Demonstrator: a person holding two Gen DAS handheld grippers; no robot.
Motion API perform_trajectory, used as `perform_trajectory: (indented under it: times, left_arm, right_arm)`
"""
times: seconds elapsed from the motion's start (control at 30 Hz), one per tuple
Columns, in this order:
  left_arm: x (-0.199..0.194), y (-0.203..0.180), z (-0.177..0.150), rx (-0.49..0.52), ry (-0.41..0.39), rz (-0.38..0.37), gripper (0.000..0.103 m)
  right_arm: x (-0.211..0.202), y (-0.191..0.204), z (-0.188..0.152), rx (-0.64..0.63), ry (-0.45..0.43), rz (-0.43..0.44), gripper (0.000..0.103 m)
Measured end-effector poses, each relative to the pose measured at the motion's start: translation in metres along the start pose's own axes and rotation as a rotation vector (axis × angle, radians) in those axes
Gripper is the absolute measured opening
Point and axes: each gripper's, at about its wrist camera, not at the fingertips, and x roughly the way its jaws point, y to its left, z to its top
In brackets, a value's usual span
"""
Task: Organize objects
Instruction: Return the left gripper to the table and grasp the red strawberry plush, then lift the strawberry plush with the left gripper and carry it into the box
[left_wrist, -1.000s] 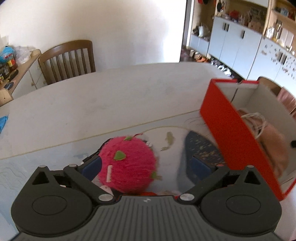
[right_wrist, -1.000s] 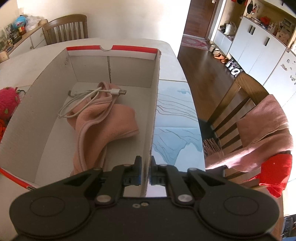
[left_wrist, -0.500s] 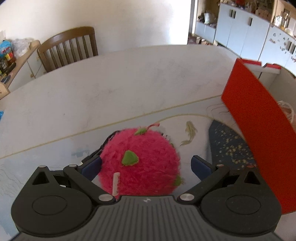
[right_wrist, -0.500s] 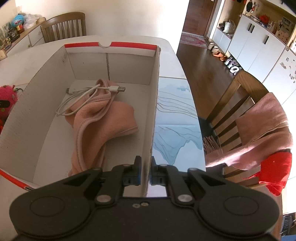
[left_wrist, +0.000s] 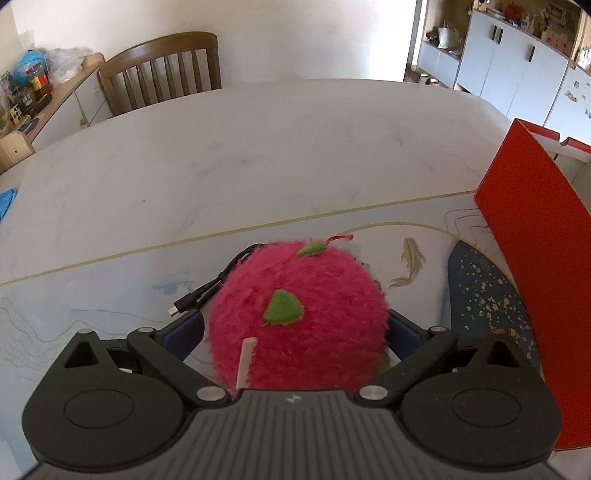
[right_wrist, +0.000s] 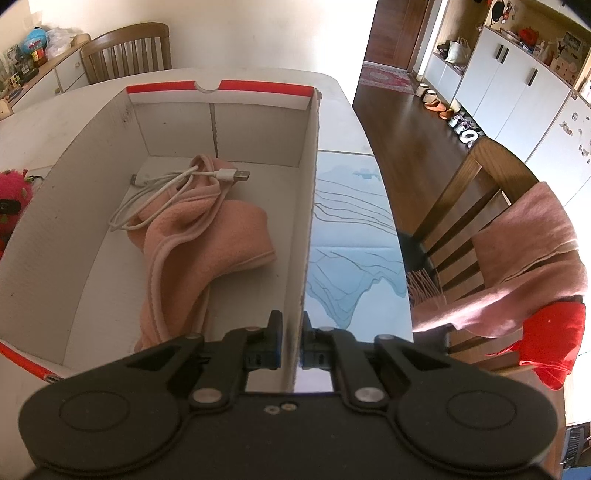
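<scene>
Seen along the left tongs (left_wrist: 295, 328): a fuzzy pink plush ball (left_wrist: 299, 314) with green felt leaves, lodged between the two blue pads (left_wrist: 183, 334), which sit against its flanks and pinch it just above a printed mat (left_wrist: 92, 295) on the pale bench (left_wrist: 258, 147). Behind the ball, a black cable (left_wrist: 207, 291) lying on the mat, plug end pointing left. At right, close by, the red outer wall of a cardboard box (left_wrist: 532, 258). Seen along the right tongs (right_wrist: 291, 341): pressed nearly together on the box's right-hand wall, one pad inside and one outside, clamping the cardboard edge. Inside the white-lined box (right_wrist: 74, 206): a crumpled peach cloth (right_wrist: 207, 243) with a white USB cable (right_wrist: 177, 184) coiled loosely on top of it. Just outside the box's left wall, a sliver of the pink ball (right_wrist: 14, 195). Right of the bench, a wooden chair (right_wrist: 476, 192) draped with a pink cloth (right_wrist: 528, 251).
</scene>
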Motion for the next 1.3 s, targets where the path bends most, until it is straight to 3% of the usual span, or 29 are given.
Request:
perform_trajectory:
  times: [0.23, 0.63, 0.97, 1.3]
  left_arm:
    - [-0.008, 0.001, -0.002, -0.005, -0.007, -0.004, 0.084]
    - [-0.044, 0.010, 0.003, -0.052, -0.051, 0.003, 0.082]
    - [-0.103, -0.030, 0.011, 0.044, -0.131, -0.112, 0.082]
    - [-0.144, -0.107, 0.026, 0.178, -0.184, -0.306, 0.082]
  right_arm:
    - [0.001, -0.001, 0.000, -0.004, -0.002, -0.001, 0.005]
    - [0.000, -0.001, 0.000, -0.006, -0.007, 0.008, 0.004]
    - [-0.001, -0.003, -0.001, 0.002, -0.017, 0.023, 0.003]
    - [-0.002, -0.007, -0.001, 0.016, -0.016, 0.052, 0.004]
